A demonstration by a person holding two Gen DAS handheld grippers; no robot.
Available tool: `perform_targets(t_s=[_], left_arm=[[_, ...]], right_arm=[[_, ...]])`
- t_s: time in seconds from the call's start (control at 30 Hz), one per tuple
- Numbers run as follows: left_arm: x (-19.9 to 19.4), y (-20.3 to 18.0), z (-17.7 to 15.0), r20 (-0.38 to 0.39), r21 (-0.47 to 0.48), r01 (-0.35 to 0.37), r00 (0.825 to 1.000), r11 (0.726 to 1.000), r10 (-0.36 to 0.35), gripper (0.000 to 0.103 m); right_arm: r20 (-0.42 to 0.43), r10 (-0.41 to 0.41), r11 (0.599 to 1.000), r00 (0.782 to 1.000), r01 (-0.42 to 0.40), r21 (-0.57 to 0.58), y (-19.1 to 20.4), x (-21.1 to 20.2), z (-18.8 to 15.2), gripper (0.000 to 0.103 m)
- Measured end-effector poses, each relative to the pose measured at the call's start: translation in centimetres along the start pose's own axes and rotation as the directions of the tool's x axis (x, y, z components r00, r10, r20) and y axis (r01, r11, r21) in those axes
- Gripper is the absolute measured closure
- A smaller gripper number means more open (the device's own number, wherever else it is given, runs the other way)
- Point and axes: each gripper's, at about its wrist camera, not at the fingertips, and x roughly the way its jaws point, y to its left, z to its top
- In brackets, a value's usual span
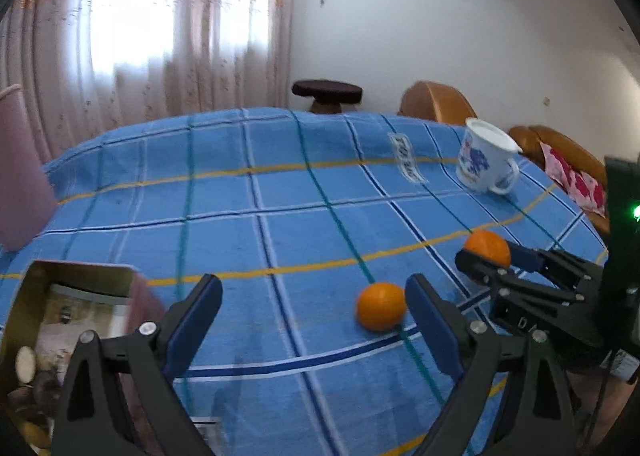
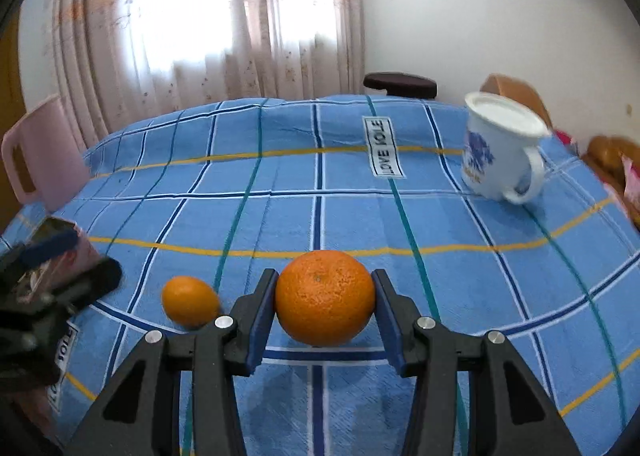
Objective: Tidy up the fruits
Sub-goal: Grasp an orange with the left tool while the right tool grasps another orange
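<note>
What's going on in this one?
A person is sorting fruit on a blue checked tablecloth with two handheld grippers. The right gripper has its pads against a large orange. The left gripper is open near a smaller orange. A white mug stands farther back.

Left tool (image 1: 314,306) spread wide over blue plaid cloth (image 1: 280,224); loose orange (image 1: 381,306) just inside its right finger. Right tool (image 1: 486,256), at right, clamps second orange (image 1: 486,246). White mug (image 1: 486,156) far right. Open gold tin (image 1: 60,316) at left.
</note>
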Motion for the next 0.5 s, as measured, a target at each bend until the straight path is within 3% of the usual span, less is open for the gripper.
perform_targets(t_s=[0.13,0.5], left_arm=[[1.8,-1.3,0.1,-0.050,0.017,0.038,0.998,0.999,-0.037,0.015],[5.2,-2.7,-0.4,-0.190,0.023,0.113,0.976,0.993,-0.107,0.050]], right_arm=[[0.007,-0.010,1.000,1.000,0.010,0.003,-0.6,-0.2,-0.1,0.054],[0.003,0.003,1.000,1.000,-0.003,0.017,-0.8,0.0,-0.2,0.054]])
